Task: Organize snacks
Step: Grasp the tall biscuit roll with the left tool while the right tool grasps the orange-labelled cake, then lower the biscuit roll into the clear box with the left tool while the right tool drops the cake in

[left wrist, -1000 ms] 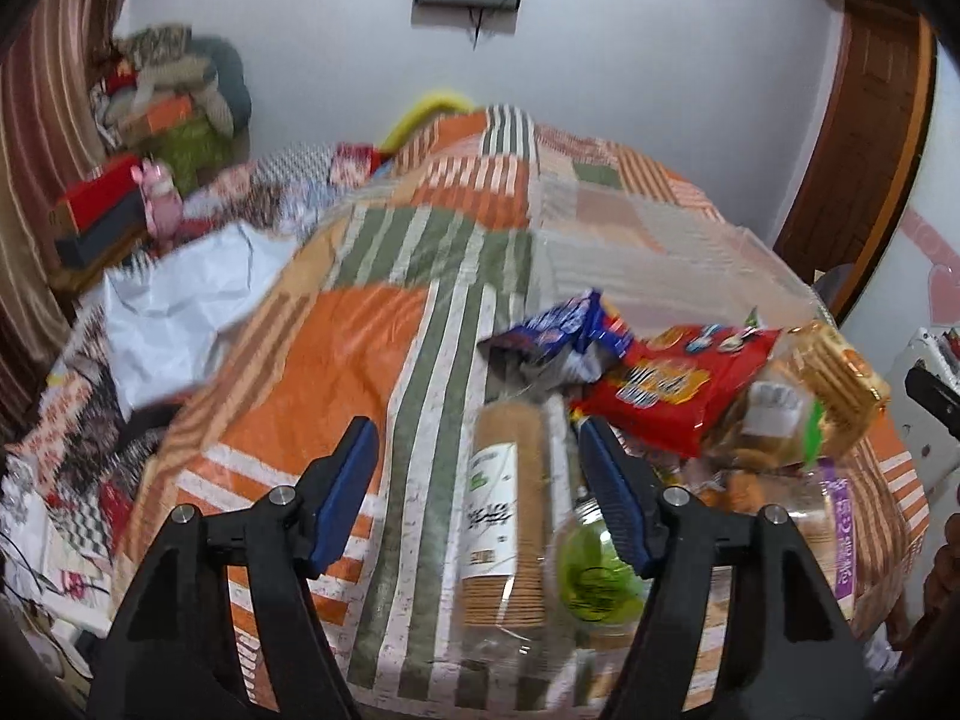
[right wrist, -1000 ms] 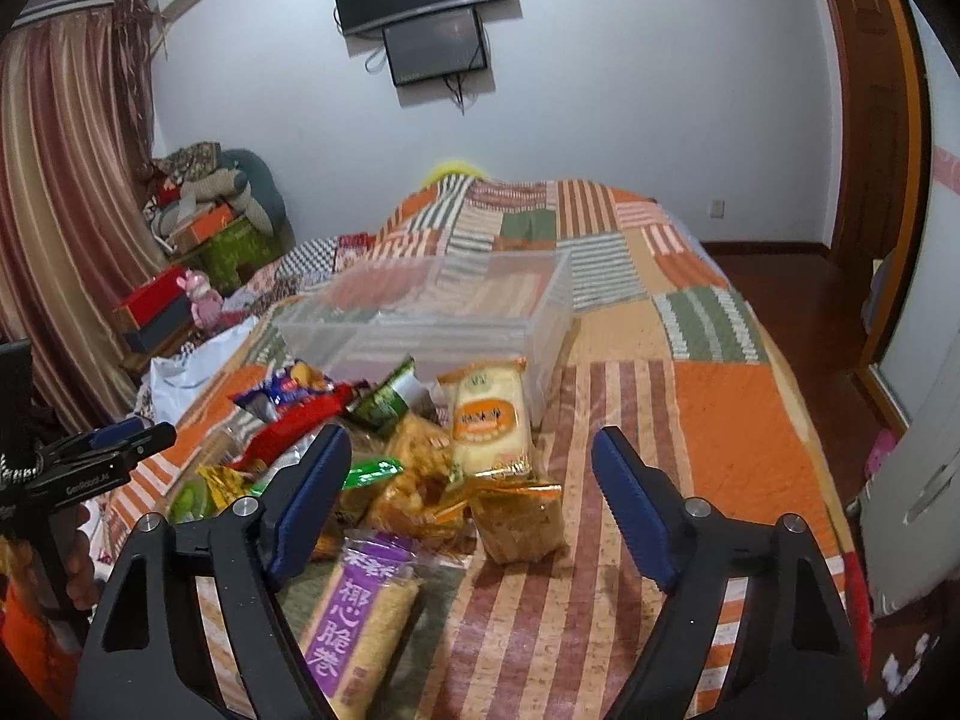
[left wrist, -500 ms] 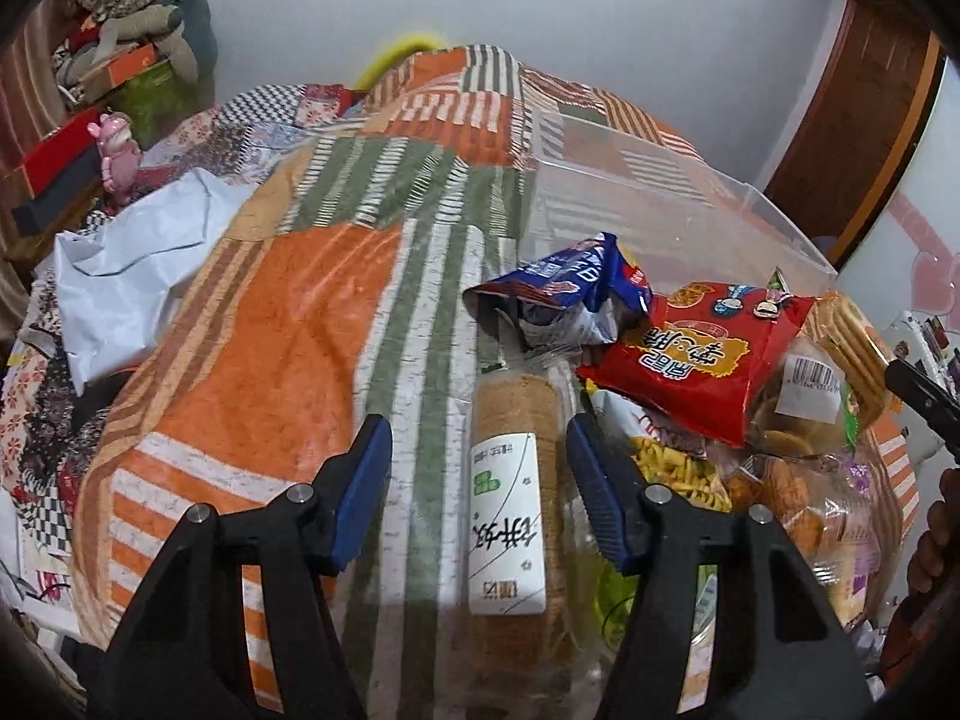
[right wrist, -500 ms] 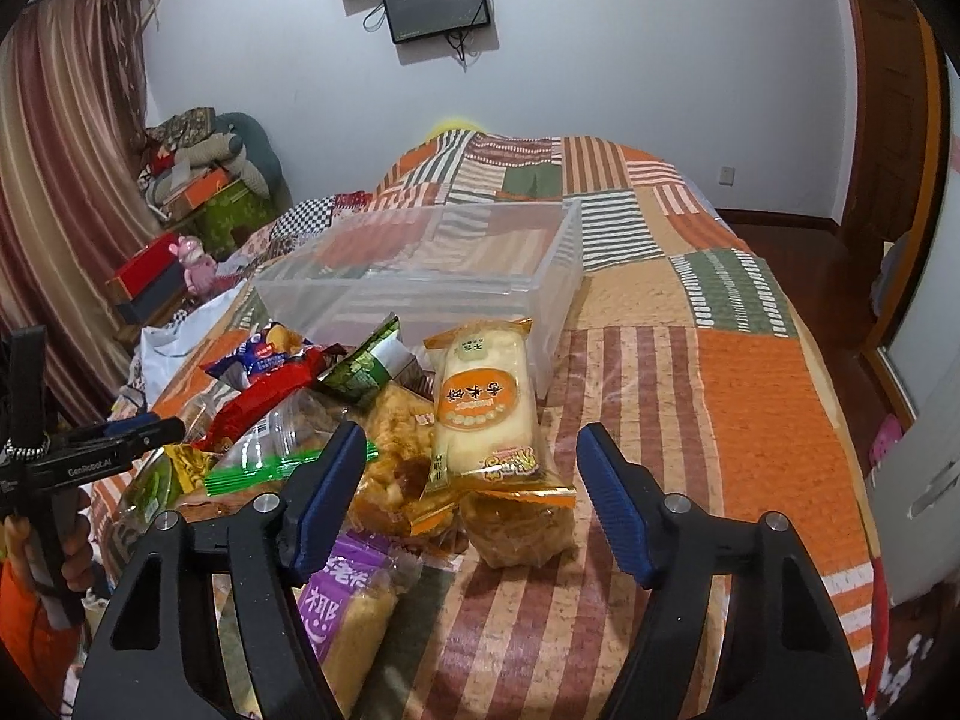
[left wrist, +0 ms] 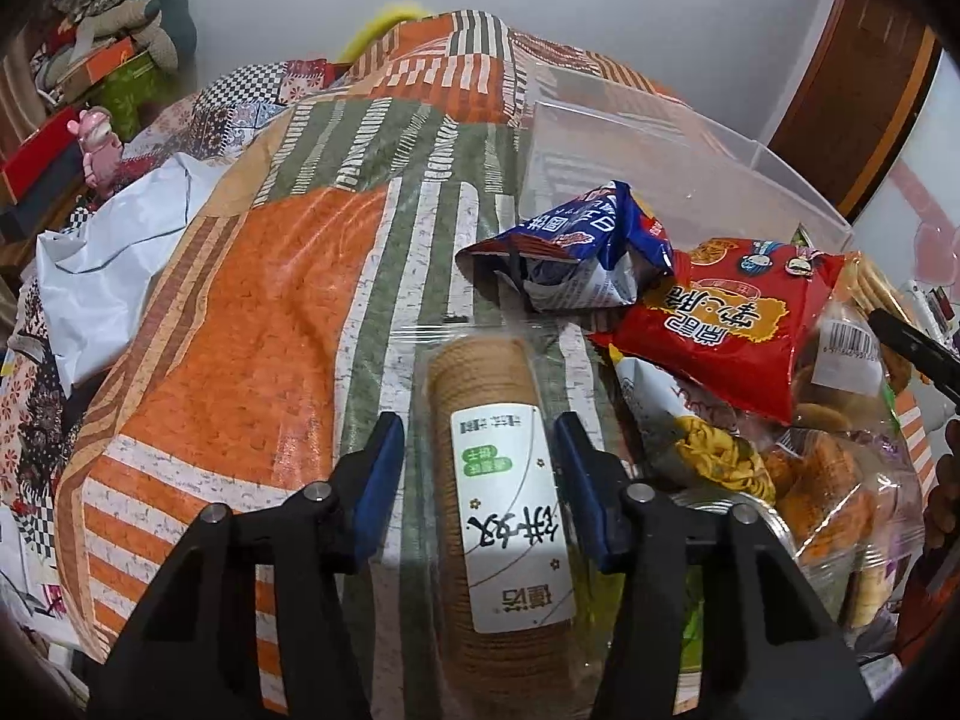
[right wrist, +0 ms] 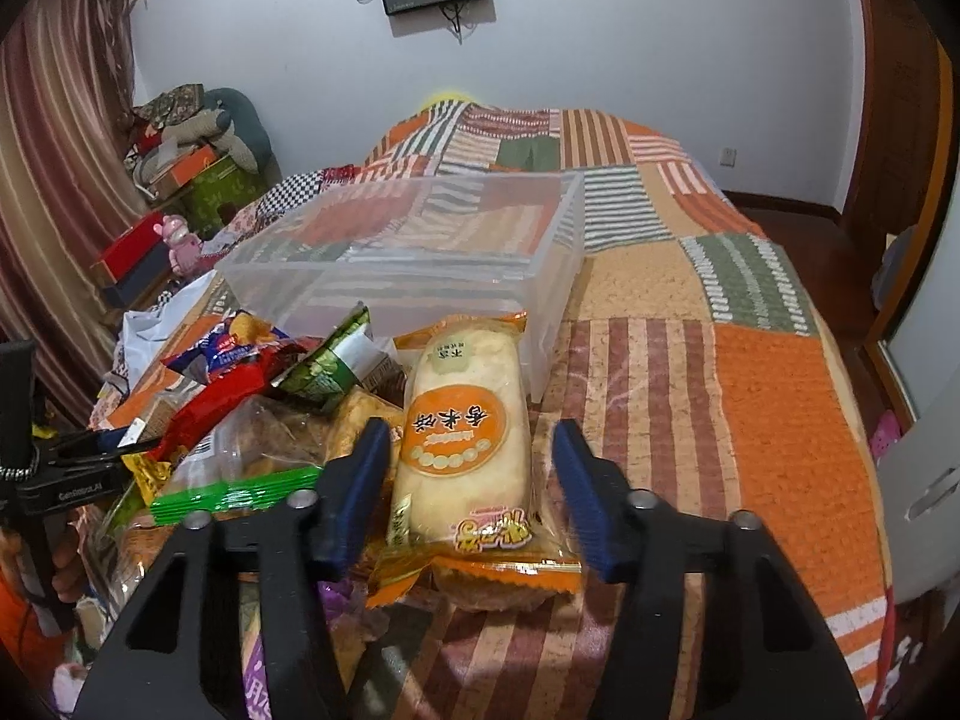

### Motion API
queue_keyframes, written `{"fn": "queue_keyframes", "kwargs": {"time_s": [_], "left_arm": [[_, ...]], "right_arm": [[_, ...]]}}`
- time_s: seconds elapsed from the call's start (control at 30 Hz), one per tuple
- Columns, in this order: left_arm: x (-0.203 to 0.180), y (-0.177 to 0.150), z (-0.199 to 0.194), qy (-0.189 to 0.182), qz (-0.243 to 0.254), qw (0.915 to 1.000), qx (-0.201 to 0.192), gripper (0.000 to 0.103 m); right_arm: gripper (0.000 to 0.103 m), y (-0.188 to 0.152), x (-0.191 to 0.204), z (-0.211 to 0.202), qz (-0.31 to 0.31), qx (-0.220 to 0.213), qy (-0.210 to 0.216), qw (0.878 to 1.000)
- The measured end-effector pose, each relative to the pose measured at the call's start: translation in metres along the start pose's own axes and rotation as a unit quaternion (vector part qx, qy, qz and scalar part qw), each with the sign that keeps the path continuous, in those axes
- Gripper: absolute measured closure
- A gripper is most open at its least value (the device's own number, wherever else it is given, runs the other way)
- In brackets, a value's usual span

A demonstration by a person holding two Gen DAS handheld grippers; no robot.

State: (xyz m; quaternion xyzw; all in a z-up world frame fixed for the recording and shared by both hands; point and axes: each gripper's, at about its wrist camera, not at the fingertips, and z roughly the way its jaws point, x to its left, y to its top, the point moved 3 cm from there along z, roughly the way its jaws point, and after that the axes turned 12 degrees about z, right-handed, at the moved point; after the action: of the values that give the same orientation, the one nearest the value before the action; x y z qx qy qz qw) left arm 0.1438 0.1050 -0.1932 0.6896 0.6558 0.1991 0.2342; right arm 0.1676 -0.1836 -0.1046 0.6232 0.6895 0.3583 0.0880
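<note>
I hold a pair of two-finger tongs in each hand, both aimed downward at a heap of snack packets on a bed covered with a striped patchwork quilt (right wrist: pixel 768 408) in orange, green and brown.

My left gripper (left wrist: pixel 480 480) has its blue-padded jaws on either side of a clear sleeve of round biscuits (left wrist: pixel 498 480) with a white label, lying lengthwise on the quilt. The jaws have just been closing in. The right pad sits at the wrapper's edge and the left pad shows a thin gap, so I cannot tell whether they press on it.

Beyond the biscuits lie a crumpled blue snack bag (left wrist: pixel 576 252) and, to its right, a red snack bag (left wrist: pixel 726 330), which rests on other packets.

My right gripper (right wrist: pixel 468 480) straddles a pale rice cracker packet (right wrist: pixel 462 420) with an orange oval label, which lies on top of another orange-edged packet. These jaws have just been closing too. The left pad is at the packet's side while the right pad stands a little clear of it, so the packet is between the jaws but not clamped.

Behind the heap, on the quilt, sits a clear plastic storage bin (right wrist: pixel 558 282), open at the top. The rice cracker packet's far end reaches close to its near wall.
</note>
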Motion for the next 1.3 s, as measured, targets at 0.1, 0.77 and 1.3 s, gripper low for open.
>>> {"fn": "queue_keyframes", "kwargs": {"time_s": [0.1,0.77,1.3], "left_arm": [[0.002,-0.002,0.001,0.006,0.001,1.0000,-0.004,0.064],[-0.004,0.022,-0.051,0.031,0.017,0.9971,-0.067,0.068],[-0.028,0.068,-0.097,0.039,0.048,0.9891,-0.133,0.068]], "right_arm": [[0.063,-0.001,-0.002,0.002,0.006,0.002,0.000,1.000],[0.072,0.014,0.003,-0.032,0.002,-0.057,0.023,0.998],[0.072,0.036,0.009,-0.047,-0.012,-0.090,0.034,0.995]]}}
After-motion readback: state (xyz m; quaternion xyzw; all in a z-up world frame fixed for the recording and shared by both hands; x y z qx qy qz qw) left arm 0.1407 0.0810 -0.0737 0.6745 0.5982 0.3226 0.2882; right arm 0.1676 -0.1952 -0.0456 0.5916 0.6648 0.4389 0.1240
